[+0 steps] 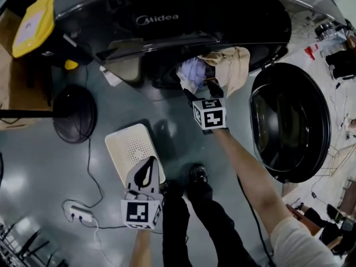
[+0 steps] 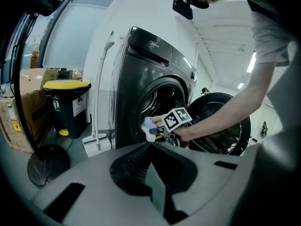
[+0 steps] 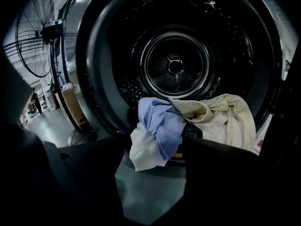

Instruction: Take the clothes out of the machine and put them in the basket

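A dark front-loading machine [image 1: 167, 15] stands with its drum open. A blue-and-white garment [image 1: 192, 74] [image 3: 157, 128] and a beige one [image 1: 233, 65] [image 3: 225, 117] hang over the drum's lip. My right gripper [image 1: 201, 92] [image 3: 151, 144] is open right at the blue garment. The cloth's lower end hangs between the fingertips, and the pads do not press on it. A white perforated basket [image 1: 125, 143] lies on the floor in front. My left gripper [image 1: 147, 168] [image 2: 150, 147] hovers over the basket's near corner, shut, with nothing in it.
The round machine door [image 1: 289, 121] is swung open to the right. A yellow-lidded bin [image 1: 33, 24] and a cardboard box [image 1: 11, 82] stand to the left, near a black fan base [image 1: 75, 114]. A power strip [image 1: 78, 213] and cable lie by the basket. The person's shoes [image 1: 197, 177] are beside it.
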A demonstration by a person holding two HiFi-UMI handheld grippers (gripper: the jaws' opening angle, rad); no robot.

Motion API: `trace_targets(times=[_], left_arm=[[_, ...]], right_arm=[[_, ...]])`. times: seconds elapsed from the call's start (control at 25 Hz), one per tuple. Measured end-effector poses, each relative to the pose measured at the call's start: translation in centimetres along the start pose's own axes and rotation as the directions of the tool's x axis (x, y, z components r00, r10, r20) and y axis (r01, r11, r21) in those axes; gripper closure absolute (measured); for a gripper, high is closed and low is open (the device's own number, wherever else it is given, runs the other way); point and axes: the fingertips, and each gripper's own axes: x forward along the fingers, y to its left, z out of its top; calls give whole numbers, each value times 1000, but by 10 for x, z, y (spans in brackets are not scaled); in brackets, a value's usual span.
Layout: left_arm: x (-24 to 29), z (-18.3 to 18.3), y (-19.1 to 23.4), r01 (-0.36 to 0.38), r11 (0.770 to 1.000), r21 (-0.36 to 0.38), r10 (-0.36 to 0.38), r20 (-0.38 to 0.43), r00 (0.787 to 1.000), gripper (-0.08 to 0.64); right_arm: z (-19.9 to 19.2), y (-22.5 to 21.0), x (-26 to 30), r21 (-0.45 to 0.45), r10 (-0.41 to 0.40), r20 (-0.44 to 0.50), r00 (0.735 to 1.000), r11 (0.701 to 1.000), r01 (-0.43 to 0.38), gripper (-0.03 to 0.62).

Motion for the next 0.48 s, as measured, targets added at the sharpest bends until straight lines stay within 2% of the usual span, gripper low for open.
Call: trace_targets(times=[0.2, 0.28, 0.48], left_arm=[[1, -6, 9, -24, 999, -34, 23, -6, 1000, 541], [2, -10, 13, -27, 999, -20, 27, 2, 1000, 541], [6, -9, 13, -27, 999, -31, 27, -7, 1000, 541]], right_arm=[[15, -9, 28, 25, -13, -3, 1000, 1000, 13, 212], [19, -8, 39, 46, -16, -4, 1000, 999, 16, 212], [16, -8, 66, 25, -40, -54, 998, 999, 41, 212]])
